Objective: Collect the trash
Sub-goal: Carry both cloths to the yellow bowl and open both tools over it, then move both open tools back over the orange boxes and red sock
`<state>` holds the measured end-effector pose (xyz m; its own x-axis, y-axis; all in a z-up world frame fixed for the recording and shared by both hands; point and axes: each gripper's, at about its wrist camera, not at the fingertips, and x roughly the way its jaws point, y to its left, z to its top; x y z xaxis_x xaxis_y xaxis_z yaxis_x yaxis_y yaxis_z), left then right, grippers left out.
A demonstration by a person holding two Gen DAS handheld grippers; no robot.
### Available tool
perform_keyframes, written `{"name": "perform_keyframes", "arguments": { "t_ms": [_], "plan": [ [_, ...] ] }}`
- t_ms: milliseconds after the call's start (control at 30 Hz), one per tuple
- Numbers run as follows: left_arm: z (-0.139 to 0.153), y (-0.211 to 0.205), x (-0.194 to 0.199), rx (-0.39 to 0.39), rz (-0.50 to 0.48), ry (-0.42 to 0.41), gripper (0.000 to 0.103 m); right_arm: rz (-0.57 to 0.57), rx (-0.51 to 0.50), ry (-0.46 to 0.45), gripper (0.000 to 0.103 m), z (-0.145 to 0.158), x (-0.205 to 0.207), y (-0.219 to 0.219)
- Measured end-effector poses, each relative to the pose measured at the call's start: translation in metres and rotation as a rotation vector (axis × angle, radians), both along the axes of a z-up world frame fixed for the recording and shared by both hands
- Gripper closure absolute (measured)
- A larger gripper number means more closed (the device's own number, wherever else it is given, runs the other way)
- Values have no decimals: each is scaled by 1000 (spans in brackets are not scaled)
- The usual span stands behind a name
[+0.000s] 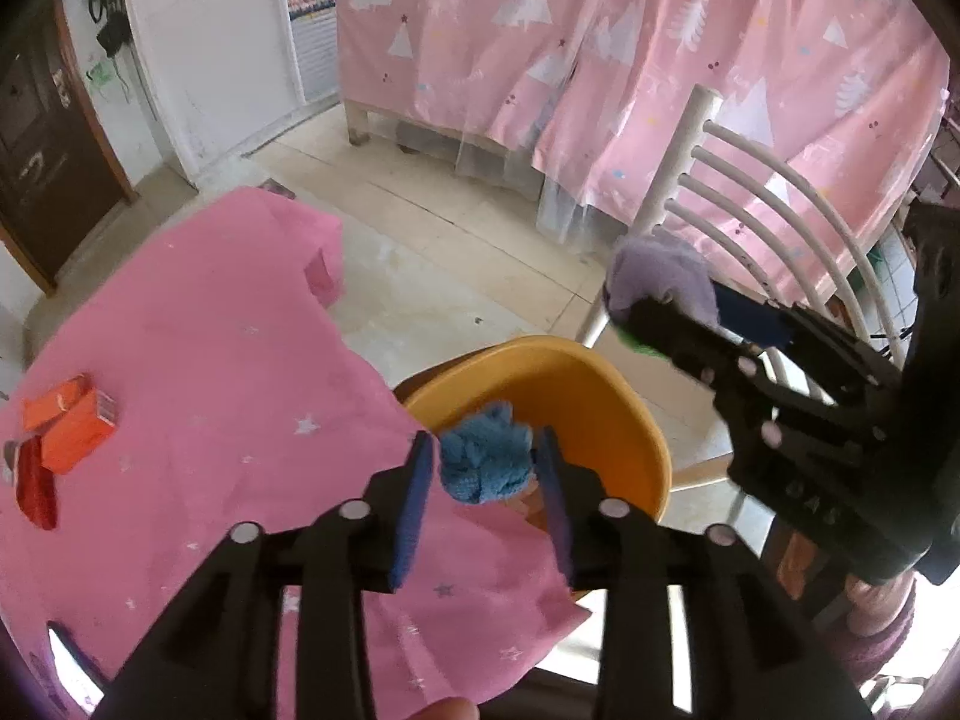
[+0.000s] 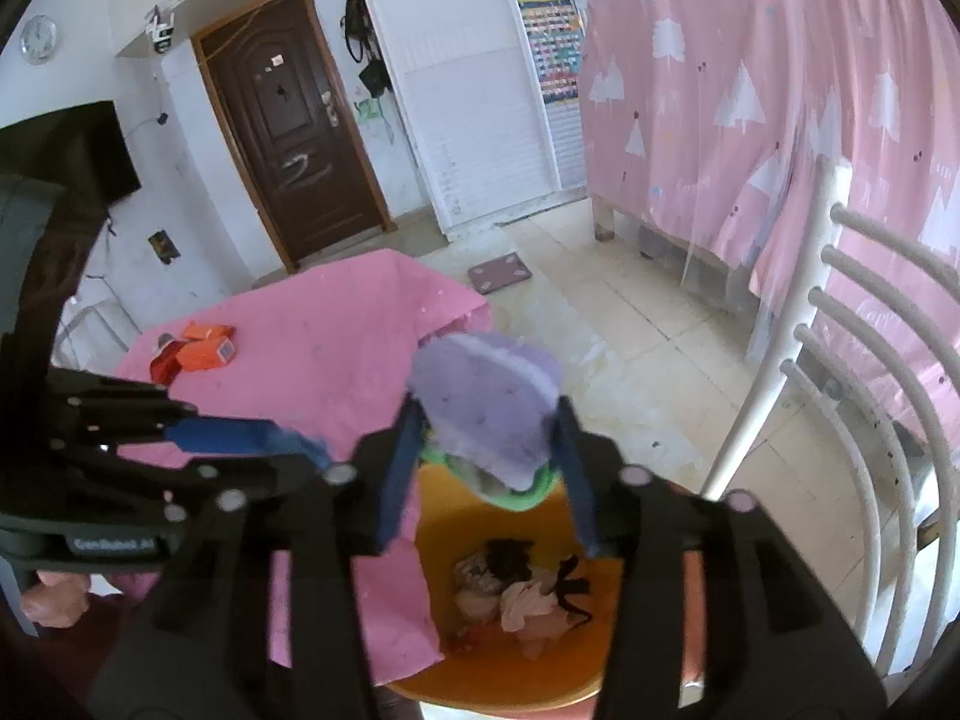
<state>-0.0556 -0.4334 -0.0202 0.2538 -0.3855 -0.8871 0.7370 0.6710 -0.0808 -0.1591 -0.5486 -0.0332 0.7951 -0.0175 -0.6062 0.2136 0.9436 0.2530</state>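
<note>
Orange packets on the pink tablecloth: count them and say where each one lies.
2. One orange packet lies near the table's far left edge, the other touching just behind it. A red wrapper beside them may hide more.

1. Setting around me: a lived-in home room, not a lab or shop.
2. Evidence: brown panelled door (image 2: 288, 144) with a round wall clock (image 2: 38, 39) high on the white wall nearby.
3. Pink curtain (image 2: 780, 108) printed with white trees hangs along one side; the same fabric shows in the left wrist view (image 1: 630, 42).
4. Pale tiled floor (image 2: 630, 324), worn and scuffed.
5. White metal chair (image 2: 852, 372) with curved back bars.
6. Table under a pink star-print cloth (image 1: 210, 330).
7. Colourful chart (image 2: 552, 42) pinned on a white panel.
</note>
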Motion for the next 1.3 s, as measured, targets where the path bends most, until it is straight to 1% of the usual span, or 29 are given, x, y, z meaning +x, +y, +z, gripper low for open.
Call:
{"name": "perform_keyframes", "arguments": {
  "t_ms": [67,133,333,500,567,633,700,900,1000,1067,1100,1133,1300],
  "plan": [
    [-1,-2,2,-8,4,13,56,-2,10,-4,53,-1,-2,-3],
    [-2,-1,2,-9,11,11,54,-2,24,-11,53,-1,-3,-6],
    [0,4,7,-12,30,10,53,2,31,-14,52,-3,-6,-8],
    [5,21,13,-22,53,-22,53,19,35,-32,52,3,0,-1],
    [7,34,20,-31,77,-24,53,25,37,-42,51,7,5,4],
    [8,48,26,-39,108,-18,53,35,42,-58,41,11,11,9],
    [10,63,34,-55,136,-3,53,48,34,-68,39,16,17,17],
    [20,111,52,-93,219,-19,53,114,18,-61,39,26,45,50],
    [26,135,64,-102,260,-36,48,160,12,-55,39,30,62,72],
    [29,152,74,-101,292,-50,44,186,8,-49,35,31,72,82],
    [30,160,78,-100,308,-56,44,198,5,-44,31,32,77,87],
    [31,169,84,-100,327,-60,42,213,3,-39,30,32,82,95],
    [34,210,114,-91,413,-79,40,283,-8,-7,29,32,109,129]
  ]
}}
